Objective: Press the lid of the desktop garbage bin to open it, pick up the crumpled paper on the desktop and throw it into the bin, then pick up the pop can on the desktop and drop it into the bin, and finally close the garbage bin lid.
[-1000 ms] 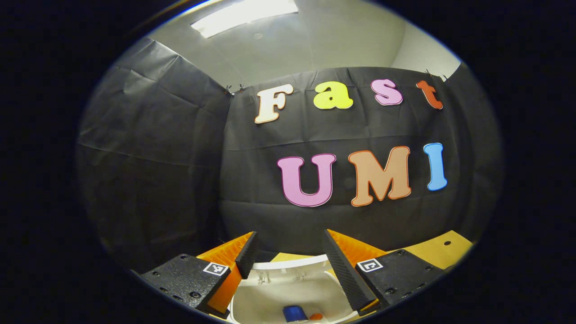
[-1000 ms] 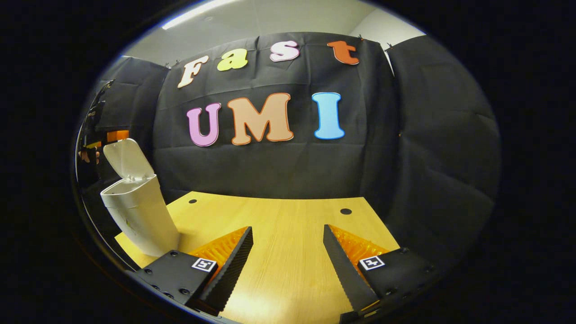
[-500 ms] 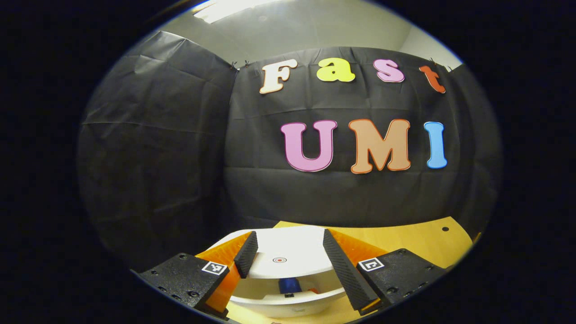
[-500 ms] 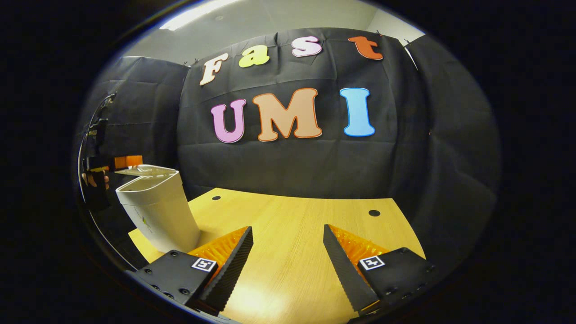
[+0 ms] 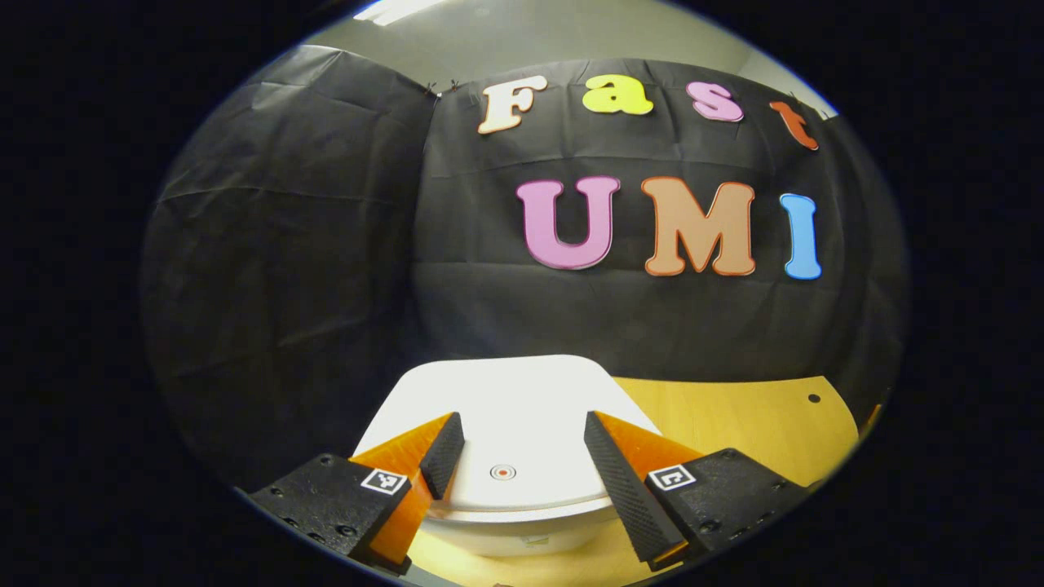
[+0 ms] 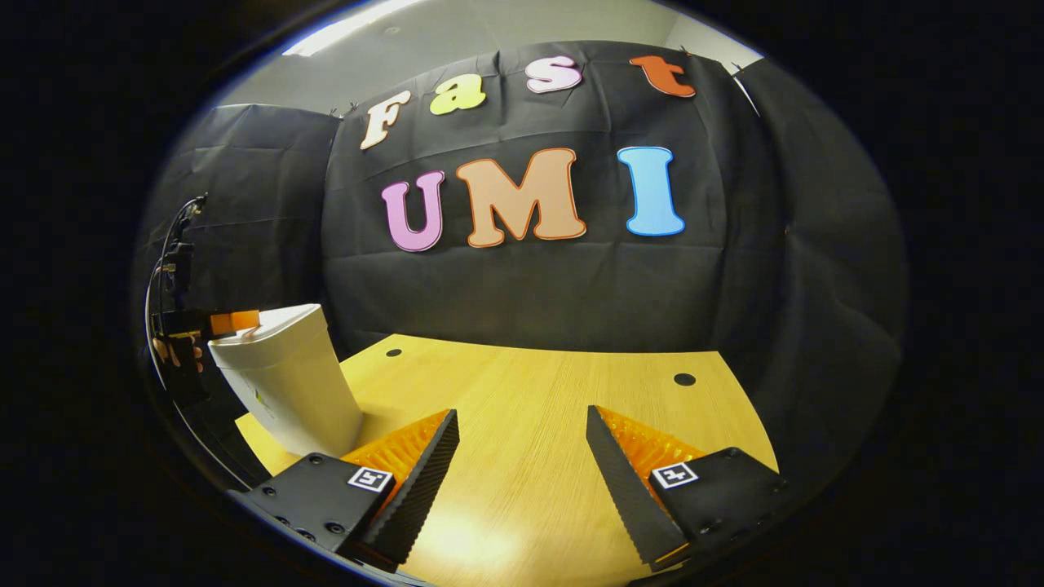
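The wooden table (image 6: 538, 408) is the biggest thing here. On its left side stands the white garbage bin (image 6: 289, 391), tall and upright. Its lid (image 5: 510, 416) is down flat on top (a tiny red dot marks the lid near its front edge). In the left gripper view, the left gripper (image 5: 515, 465) sits right over the lid with its two fingers spread wide, one on each side of the dot, and nothing is held between them. I cannot tell if they touch the lid. In the right gripper view, the right gripper (image 6: 522, 473) hangs over the bare wood, well apart from the bin, its fingers wide and holding nothing.
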`<act>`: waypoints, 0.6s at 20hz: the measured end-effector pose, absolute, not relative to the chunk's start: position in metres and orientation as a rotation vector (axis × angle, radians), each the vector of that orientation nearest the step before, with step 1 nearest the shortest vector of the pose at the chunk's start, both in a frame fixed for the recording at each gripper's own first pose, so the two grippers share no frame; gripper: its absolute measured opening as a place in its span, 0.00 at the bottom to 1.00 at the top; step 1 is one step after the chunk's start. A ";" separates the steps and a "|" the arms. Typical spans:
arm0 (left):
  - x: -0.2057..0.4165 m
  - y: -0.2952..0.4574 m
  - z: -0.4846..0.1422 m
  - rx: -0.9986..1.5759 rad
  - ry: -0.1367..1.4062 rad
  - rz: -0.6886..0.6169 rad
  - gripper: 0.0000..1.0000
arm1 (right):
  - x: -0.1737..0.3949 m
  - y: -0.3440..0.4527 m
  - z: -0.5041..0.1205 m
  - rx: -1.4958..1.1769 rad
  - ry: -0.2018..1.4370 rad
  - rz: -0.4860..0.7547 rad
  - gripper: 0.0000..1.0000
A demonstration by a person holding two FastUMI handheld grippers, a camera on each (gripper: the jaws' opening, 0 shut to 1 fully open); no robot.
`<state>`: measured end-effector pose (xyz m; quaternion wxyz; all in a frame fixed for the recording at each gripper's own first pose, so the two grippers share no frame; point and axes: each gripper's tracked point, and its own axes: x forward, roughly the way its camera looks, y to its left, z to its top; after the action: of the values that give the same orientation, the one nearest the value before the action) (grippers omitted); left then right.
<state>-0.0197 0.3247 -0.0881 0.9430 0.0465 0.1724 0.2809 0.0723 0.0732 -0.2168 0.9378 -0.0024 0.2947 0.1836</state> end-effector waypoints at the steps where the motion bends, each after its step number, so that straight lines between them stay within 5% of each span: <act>1: -0.016 0.326 -0.097 0.106 0.396 0.568 0.91 | 0.073 0.074 -0.219 -0.006 0.608 0.378 0.99; 12: -0.003 0.276 -0.082 0.073 0.273 0.470 0.93 | 0.086 0.068 -0.180 0.063 0.522 0.380 0.99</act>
<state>-0.0028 0.2761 -0.0823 0.9627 0.0363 0.1346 0.2320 0.0862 0.0682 -0.1797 0.9478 0.0311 0.2566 0.1866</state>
